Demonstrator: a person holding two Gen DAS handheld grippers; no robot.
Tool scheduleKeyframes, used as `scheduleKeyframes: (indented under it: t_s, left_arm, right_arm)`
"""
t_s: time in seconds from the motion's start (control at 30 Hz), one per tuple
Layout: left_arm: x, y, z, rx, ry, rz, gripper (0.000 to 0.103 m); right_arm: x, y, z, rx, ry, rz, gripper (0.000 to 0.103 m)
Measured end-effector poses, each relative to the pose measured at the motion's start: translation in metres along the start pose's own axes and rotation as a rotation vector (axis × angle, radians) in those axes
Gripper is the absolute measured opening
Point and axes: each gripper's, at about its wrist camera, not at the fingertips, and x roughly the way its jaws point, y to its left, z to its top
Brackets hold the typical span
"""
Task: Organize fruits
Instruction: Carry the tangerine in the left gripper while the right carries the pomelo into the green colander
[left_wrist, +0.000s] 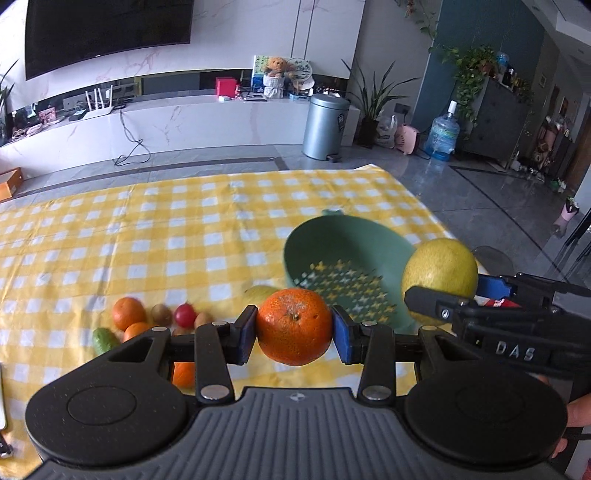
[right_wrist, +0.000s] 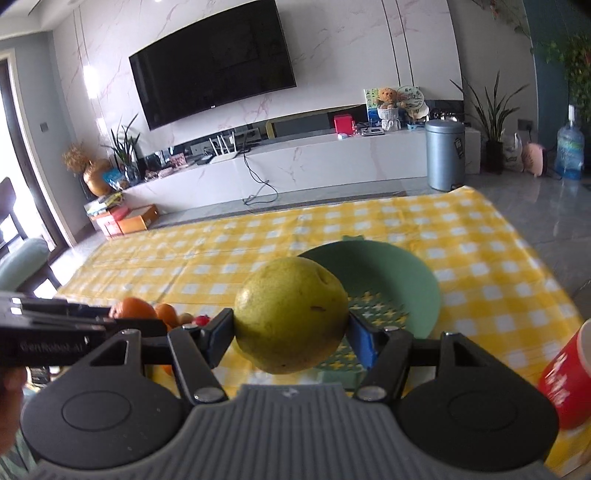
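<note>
Worktop spread in yellow check, green colander sitting empty, so nothing is sorted yet. Right tool pinches a pear above it; left tool pinches an orange. Small fruits wait in a pile to the left.
</note>
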Motion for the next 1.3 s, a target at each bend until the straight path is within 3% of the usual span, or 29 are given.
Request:
scheduleKeyframes:
  t_s: [0.23, 0.57, 0.87, 1.3]
  left_arm:
    - [0.023, -0.023, 0.029, 0.012, 0.01, -0.052, 0.048]
    - [0.08, -0.041, 0.041, 0.04, 0.137, -0.107, 0.048]
    - [0.12, -0.044, 0.043, 0.078, 0.243, -0.101, 0.048]
    - [0.153, -0.045, 0.041, 0.119, 0.335, -0.073, 0.048]
  right_arm:
    - [0.01, -0.019, 0.018, -0.124, 0.075, -0.05, 0.063]
    - [0.051, -0.038, 0.023, -0.261, 0.265, -0.046, 0.063]
    - [0.089, -0.051, 0.028, -0.274, 0.39, -0.004, 0.063]
    - [0.126, -0.044, 0.03, -0.368, 0.519, -0.001, 0.063]
